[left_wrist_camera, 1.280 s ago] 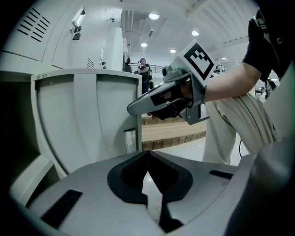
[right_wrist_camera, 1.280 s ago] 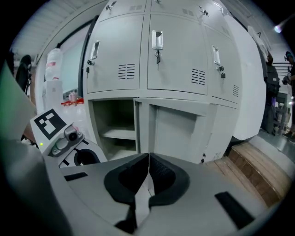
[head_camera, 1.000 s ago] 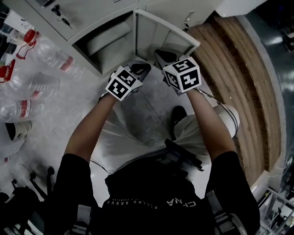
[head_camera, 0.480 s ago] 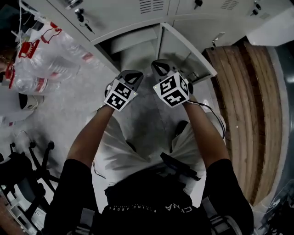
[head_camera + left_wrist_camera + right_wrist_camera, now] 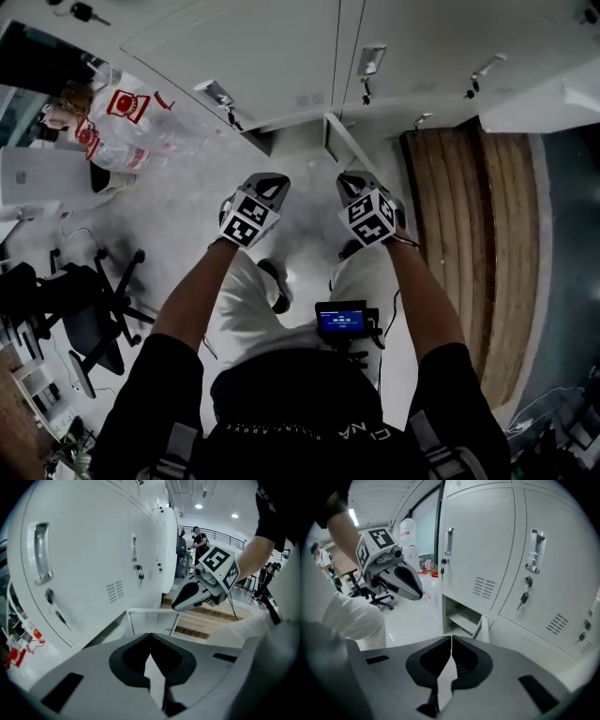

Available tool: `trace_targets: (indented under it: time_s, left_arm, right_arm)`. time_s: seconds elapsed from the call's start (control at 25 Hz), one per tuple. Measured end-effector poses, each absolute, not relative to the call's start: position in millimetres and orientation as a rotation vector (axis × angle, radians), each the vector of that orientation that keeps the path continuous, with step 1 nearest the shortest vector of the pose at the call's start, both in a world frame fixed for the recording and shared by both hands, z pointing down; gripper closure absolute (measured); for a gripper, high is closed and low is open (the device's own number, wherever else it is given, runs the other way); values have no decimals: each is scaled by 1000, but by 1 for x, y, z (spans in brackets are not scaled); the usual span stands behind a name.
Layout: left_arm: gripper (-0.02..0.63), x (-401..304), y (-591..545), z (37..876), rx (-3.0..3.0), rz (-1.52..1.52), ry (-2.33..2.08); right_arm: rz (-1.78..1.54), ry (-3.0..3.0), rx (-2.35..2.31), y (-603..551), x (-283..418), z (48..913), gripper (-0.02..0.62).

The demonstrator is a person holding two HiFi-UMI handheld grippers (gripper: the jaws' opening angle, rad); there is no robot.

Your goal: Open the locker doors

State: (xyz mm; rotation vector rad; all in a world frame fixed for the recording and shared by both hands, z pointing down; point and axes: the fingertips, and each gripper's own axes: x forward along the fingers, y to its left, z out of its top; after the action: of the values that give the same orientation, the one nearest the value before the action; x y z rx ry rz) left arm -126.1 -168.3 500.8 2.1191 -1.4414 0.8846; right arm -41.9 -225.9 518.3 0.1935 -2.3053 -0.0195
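One low locker door (image 5: 345,142) stands swung out at the upper centre of the head view, and its compartment (image 5: 461,615) shows a bare shelf. I judge the job only begun, since the other locker doors (image 5: 262,56) across the top of that frame are shut, with handles and keys (image 5: 524,599) in place. The left gripper (image 5: 266,184) and right gripper (image 5: 353,182) hang side by side over the floor (image 5: 178,206). Each has its jaws pressed together and holds nothing. The open door lies just beyond and between them, untouched. The shut doors sit higher in the frame and farther off, so a handle (image 5: 448,541) likely has to be reached next.
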Motion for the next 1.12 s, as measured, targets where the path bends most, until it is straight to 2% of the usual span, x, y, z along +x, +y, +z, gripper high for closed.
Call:
trace_targets:
  time_s: [0.24, 0.4, 0.88, 1.12]
  left_arm:
    - [586, -80, -153, 344, 2012, 797, -1496]
    - [586, -50, -143, 285, 1973, 720, -1558]
    - [586, -3, -93, 232, 2012, 592, -1662]
    - [586, 13, 4, 233, 1995, 497, -1688]
  right_arm:
    - [234, -2291, 203, -212, 1, 355, 563]
    - [313, -2320, 200, -215, 13, 289, 563]
    - [226, -2370, 304, -177, 51, 239, 563]
    - [182, -2349, 353, -101, 80, 239, 563]
